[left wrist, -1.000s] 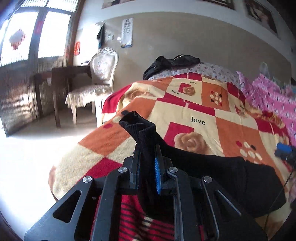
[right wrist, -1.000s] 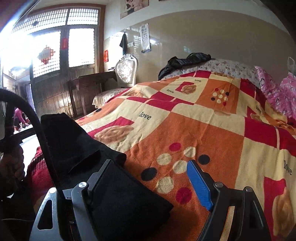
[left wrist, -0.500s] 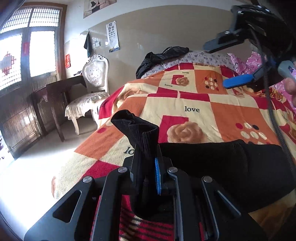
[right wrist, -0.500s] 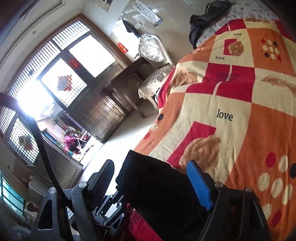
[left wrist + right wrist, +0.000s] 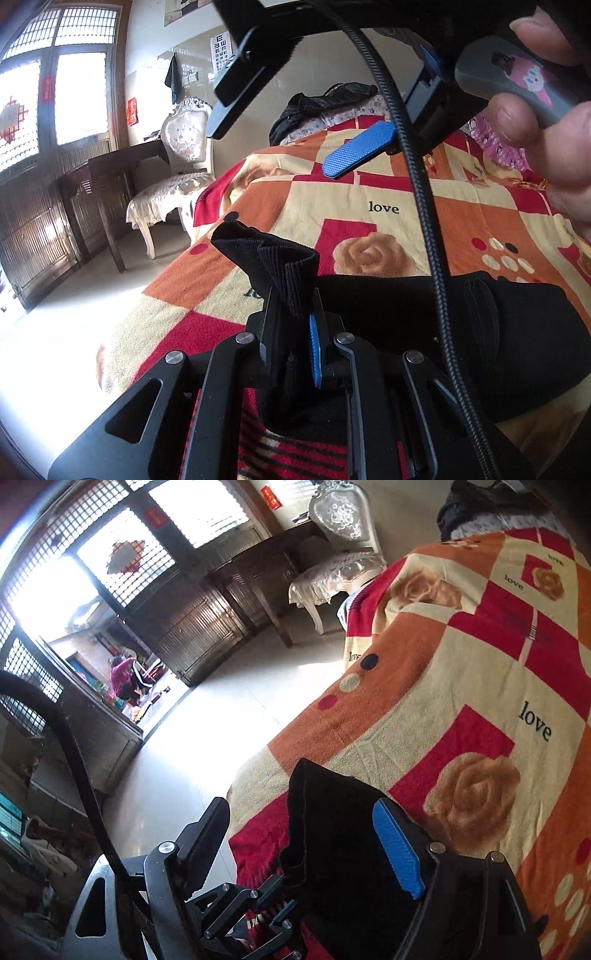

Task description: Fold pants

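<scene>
Left gripper (image 5: pixel 295 325) clenched on a bunched ribbed edge of the black knit pants (image 5: pixel 406 325), fabric sticking up between the black finger and the blue-padded finger (image 5: pixel 315 354). Rest of the pants lies spread to the right on the orange, red and cream checked blanket with roses and "love" print (image 5: pixel 369 206) covering the bed, near its front edge by the floor. Right gripper (image 5: pixel 301 834) released, jaws wide apart with nothing pressed between them; in its own view it hangs over the lifted pants edge and the left gripper below. In the left wrist view the right gripper sits high at the top, its blue pad (image 5: pixel 360 147) pointing down-left above the blanket, a black braided cable (image 5: pixel 424 206) drooping across the pants. Person's hand (image 5: pixel 546 122) grips its grey handle at upper right. White ornate chair with lace seat cover (image 5: pixel 177 162) beside a dark wooden table (image 5: pixel 110 170) left of the bed. Black garment heap (image 5: pixel 325 103) at the bed's far end
</scene>
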A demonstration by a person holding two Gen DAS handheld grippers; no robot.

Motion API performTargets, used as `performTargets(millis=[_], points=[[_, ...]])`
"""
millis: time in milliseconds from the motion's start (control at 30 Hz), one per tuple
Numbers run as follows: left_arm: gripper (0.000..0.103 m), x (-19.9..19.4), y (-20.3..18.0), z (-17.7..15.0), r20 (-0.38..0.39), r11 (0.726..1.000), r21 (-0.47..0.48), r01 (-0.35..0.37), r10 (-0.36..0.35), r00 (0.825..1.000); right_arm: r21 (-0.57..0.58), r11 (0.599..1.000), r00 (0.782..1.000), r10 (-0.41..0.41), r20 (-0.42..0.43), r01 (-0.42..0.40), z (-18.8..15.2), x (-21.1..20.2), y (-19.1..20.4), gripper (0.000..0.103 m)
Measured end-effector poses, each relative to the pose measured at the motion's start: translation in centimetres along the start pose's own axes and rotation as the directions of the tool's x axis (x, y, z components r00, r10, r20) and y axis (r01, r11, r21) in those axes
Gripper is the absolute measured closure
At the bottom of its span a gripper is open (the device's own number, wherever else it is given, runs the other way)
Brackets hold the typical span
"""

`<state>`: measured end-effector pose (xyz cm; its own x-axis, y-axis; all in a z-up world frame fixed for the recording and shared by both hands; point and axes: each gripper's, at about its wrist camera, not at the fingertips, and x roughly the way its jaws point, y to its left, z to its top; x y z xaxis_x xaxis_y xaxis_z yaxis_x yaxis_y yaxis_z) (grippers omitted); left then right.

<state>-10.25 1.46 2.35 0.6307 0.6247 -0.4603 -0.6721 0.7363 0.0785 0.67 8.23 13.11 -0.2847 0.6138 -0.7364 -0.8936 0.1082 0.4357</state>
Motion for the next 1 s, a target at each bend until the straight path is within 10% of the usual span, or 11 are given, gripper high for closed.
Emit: performTargets(millis=[567,667,800,1000], points=[[0.092,-1.8,-3.6,-0.7,0.076,0.984,0.176,-0.039,0.026,0.997,-0.281,0.941,0.972,-0.218,-0.085,0.187,-1.7,4.3,1.6,0.026],[0.091,-2.0,-3.7,-0.7,0.085,0.982,0.183,-0.042,0.027,0.996,-0.226,0.955,0.973,-0.215,-0.086,0.191,-1.5,5.1,0.2,0.038],[0.092,-2.2,-3.3,-0.6,0.092,0.985,0.170,-0.026,0.010,0.996,-0.113,0.978,0.980,-0.183,-0.076,0.174,-1.3,4.9,-1.9,0.081],[0.092,-5.1,-1.6,-0.7,0.157,0.992,0.112,0.053,-0.070,0.985,0.009,0.989,0.989,-0.145,-0.020,0.145,-2.7,1.2,-4.0,0.089]])
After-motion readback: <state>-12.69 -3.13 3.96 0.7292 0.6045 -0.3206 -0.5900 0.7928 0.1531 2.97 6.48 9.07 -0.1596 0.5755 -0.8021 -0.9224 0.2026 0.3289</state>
